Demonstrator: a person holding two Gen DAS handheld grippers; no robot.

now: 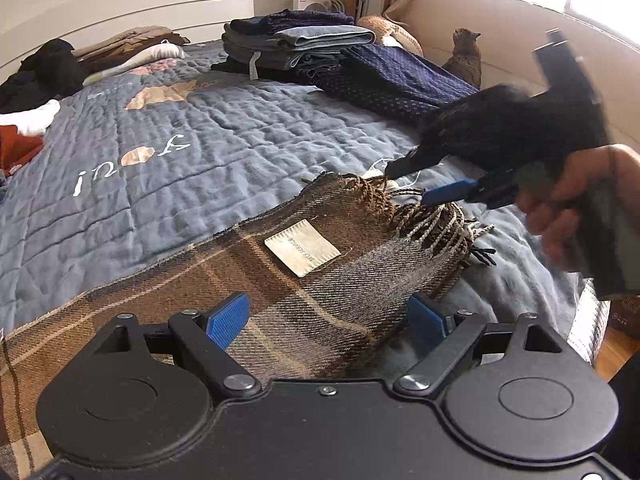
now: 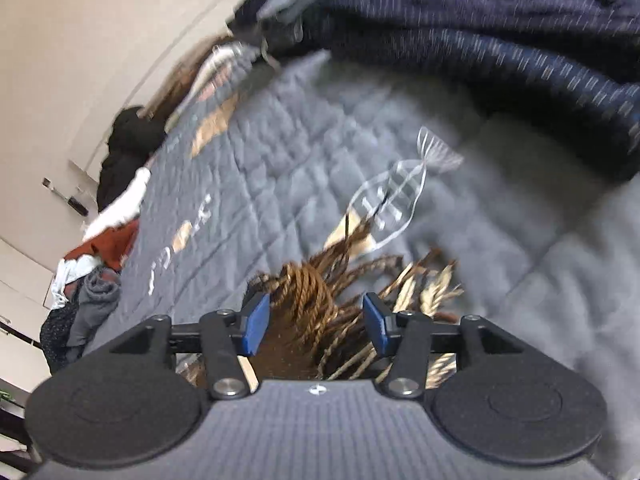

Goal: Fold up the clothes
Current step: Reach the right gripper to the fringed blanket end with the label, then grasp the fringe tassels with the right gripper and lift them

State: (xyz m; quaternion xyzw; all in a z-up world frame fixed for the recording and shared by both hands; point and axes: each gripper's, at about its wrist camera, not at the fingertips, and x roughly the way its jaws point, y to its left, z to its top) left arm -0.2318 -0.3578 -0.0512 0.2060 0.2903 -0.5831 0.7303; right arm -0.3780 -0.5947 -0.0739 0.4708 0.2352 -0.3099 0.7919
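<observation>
A brown plaid scarf (image 1: 312, 292) with a pale sewn label (image 1: 302, 247) lies across the grey-blue quilt (image 1: 180, 152), its twisted fringe (image 1: 440, 220) bunched at the far right end. My left gripper (image 1: 328, 320) hovers just above the scarf's middle, jaws wide open and nothing between them. A person's hand (image 1: 568, 204) holds my right gripper (image 1: 412, 186) down at the fringe. In the blurred right wrist view, that gripper (image 2: 316, 320) stands half open with the fringe tassels (image 2: 308, 292) lying loose between its blue pads.
A stack of folded clothes (image 1: 296, 48) and a navy dotted garment (image 1: 400, 80) sit at the far side of the bed. Loose black, white and rust garments (image 1: 40, 76) lie at the left. A cat (image 1: 466, 58) sits beyond the bed. The mattress edge drops off at the right.
</observation>
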